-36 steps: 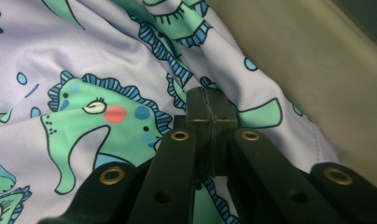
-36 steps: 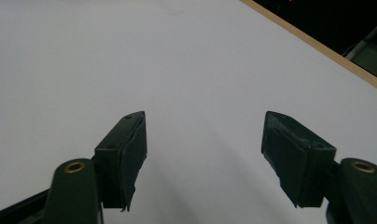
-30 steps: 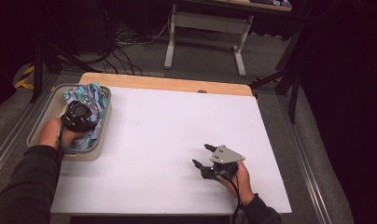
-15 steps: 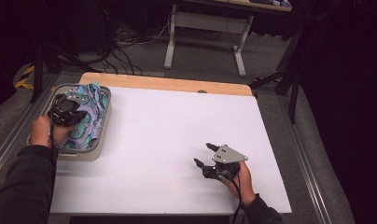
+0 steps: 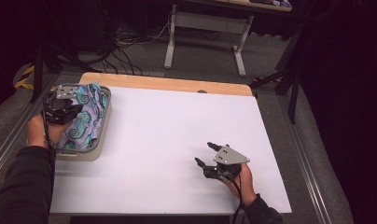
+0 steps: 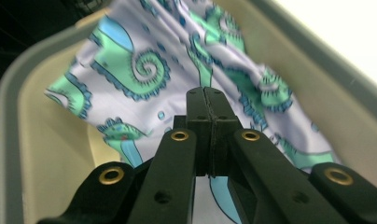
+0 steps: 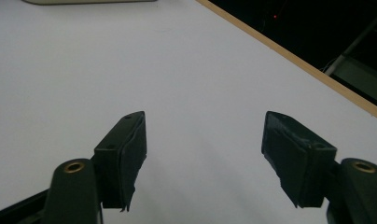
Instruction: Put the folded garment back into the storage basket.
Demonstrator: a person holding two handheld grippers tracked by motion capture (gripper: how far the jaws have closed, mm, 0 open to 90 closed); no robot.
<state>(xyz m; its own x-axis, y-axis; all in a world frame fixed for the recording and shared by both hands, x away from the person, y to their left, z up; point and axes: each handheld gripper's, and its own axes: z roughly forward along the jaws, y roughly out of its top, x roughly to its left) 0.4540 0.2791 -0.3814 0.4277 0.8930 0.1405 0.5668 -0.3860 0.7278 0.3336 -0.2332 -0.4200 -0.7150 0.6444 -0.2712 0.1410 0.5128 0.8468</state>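
Note:
A cloth [image 5: 87,117] printed with teal and blue seahorses lies bunched in a shallow beige tray [image 5: 82,154] at the table's left edge. My left gripper [image 5: 64,111] hangs over the tray's left side. In the left gripper view its jaws meet at the tips [image 6: 204,93], and folds of the cloth [image 6: 144,70] run into them, so it is shut on a pinch of fabric above the tray wall [image 6: 317,56]. My right gripper [image 5: 207,153] rests near the front right of the white table [image 5: 177,121], jaws apart [image 7: 203,135] with nothing but bare tabletop between them.
A wooden strip [image 5: 168,83] edges the far side of the table. Metal rails run along both sides of the table. Beyond it are a desk frame [image 5: 203,28] and cables on the floor.
My left hand has moved left and slightly up, from over the middle of the tray to its left side, jaws still shut. The right gripper has stayed in place.

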